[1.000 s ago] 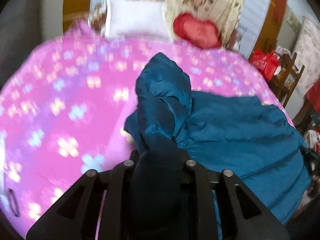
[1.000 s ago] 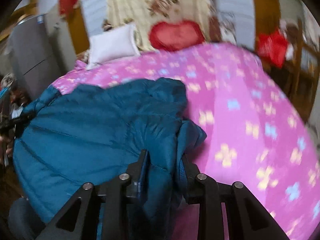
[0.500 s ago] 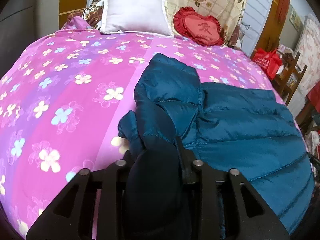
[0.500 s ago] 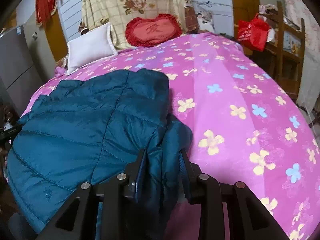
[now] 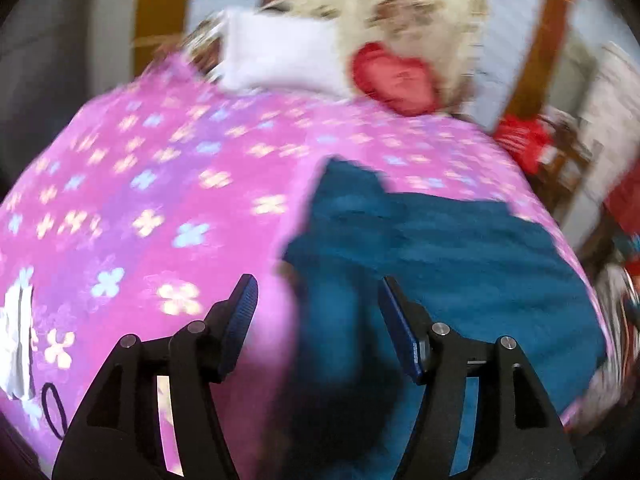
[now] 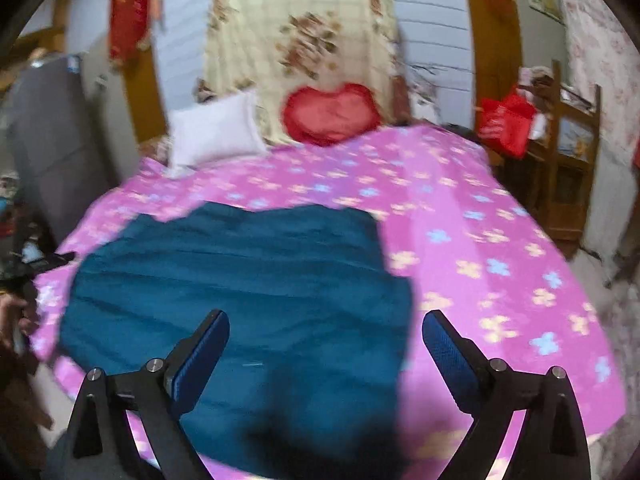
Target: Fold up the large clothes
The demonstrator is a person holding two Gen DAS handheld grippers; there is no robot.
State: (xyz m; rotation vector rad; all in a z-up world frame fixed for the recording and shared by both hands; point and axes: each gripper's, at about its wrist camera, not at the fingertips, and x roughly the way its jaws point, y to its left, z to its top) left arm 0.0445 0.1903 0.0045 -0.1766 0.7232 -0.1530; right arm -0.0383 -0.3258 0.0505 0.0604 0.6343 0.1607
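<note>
A teal quilted puffer jacket (image 6: 240,288) lies spread on the pink flowered bedspread (image 6: 480,240); it also shows in the left wrist view (image 5: 460,248), with a fold of it running down between the jaws. My left gripper (image 5: 316,304) is open, its blue pads apart on either side of that fold, not gripping it. My right gripper (image 6: 324,336) is open above the jacket's near edge, holding nothing. Both views are motion-blurred.
A white pillow (image 6: 216,132), a red heart cushion (image 6: 332,114) and a floral blanket (image 6: 300,40) stand at the bed's head. A wooden chair (image 6: 568,168) with a red bag (image 6: 508,120) stands right of the bed. A black hair tie (image 5: 54,408) lies at the bedspread's left edge.
Both grippers have opened and let go of the jacket, which now lies flatter on the bed. Both have pulled back and up; the views are blurred from moving.
</note>
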